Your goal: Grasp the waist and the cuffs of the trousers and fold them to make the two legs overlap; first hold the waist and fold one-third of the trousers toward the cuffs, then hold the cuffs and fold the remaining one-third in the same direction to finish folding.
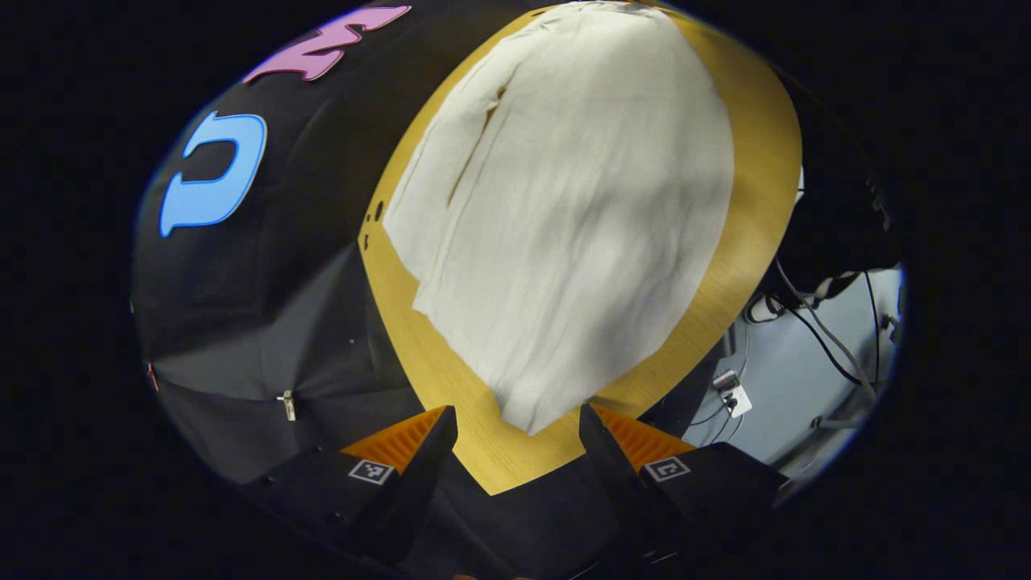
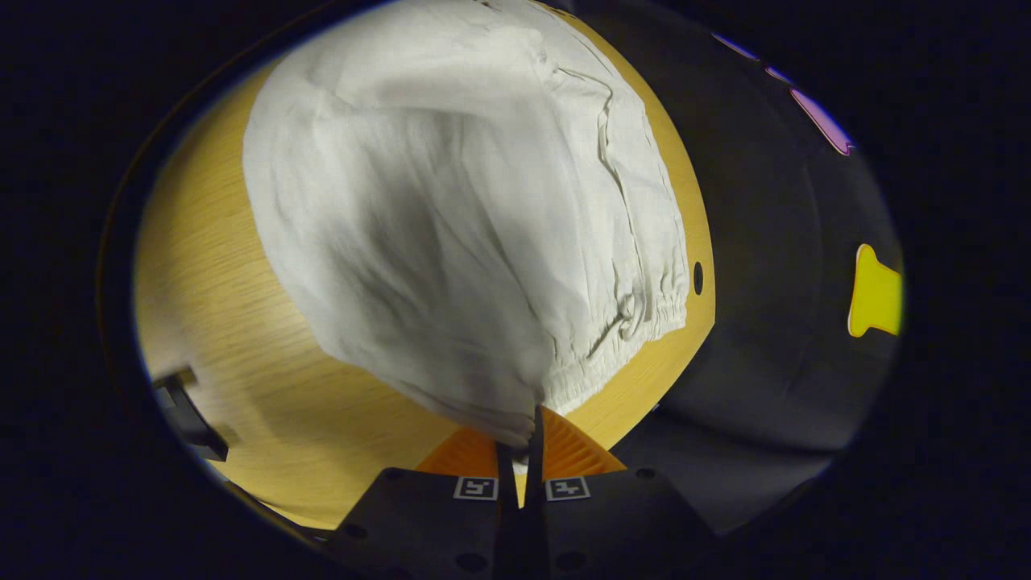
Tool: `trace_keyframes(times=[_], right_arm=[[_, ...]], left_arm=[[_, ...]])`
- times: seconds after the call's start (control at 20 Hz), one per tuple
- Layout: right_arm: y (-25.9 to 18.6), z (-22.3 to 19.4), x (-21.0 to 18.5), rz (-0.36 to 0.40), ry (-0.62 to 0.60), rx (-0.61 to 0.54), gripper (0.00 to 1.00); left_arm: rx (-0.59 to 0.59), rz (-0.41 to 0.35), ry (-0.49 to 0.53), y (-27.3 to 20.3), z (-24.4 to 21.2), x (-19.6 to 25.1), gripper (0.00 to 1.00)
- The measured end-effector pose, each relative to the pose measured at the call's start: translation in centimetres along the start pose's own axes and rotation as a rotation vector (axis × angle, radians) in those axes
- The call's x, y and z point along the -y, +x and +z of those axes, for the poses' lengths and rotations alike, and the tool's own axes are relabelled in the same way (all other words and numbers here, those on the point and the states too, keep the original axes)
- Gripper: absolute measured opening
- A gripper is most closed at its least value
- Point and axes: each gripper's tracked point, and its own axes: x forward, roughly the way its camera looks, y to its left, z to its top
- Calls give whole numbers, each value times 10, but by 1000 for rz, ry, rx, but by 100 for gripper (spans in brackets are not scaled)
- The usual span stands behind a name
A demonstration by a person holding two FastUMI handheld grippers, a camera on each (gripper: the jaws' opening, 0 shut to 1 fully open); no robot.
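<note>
The white trousers (image 1: 556, 209) lie spread over most of the wooden table (image 1: 749, 242), leaving bare strips of wood along the table's edges. In the left gripper view, the left gripper (image 1: 515, 431) is released, fingers wide apart above a table corner, just short of the cloth's near corner. In the right gripper view, the right gripper (image 2: 519, 447) is clenched on the trousers near the gathered waist (image 2: 644, 314), lifting the cloth near the table's edge. No writing is legible.

The trousers (image 1: 564, 201) are plain off-white, without pattern. The desk (image 1: 757, 201) under them is yellowish wood with fine grain. Past its edge the floor (image 1: 805, 387) is pale grey.
</note>
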Motion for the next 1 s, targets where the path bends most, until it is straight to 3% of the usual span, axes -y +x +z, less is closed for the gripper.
trace_keyframes(times=[0.2,0.5,0.6,0.65,0.7,0.75,0.85,1.0], right_arm=[[-1,0,0,-10,-18,6,6],[0,0,2,-4,-13,10,6],[0,0,2,-9,-20,10,6],[-1,0,2,-12,-24,9,6],[-1,0,2,-14,-26,8,6],[-1,0,2,-17,-29,6,6],[-1,0,2,-21,-32,6,6],[-1,-1,3,-27,-27,0,6]], left_arm=[[29,1,149,15,16,-1,95],[78,-30,189,46,48,-20,78],[70,-55,198,54,53,-24,67],[58,-72,189,58,55,-24,55],[52,-89,176,61,56,-24,49],[47,-98,164,63,57,-23,35],[38,-108,153,66,60,-21,20],[37,-95,126,68,60,-22,8]])
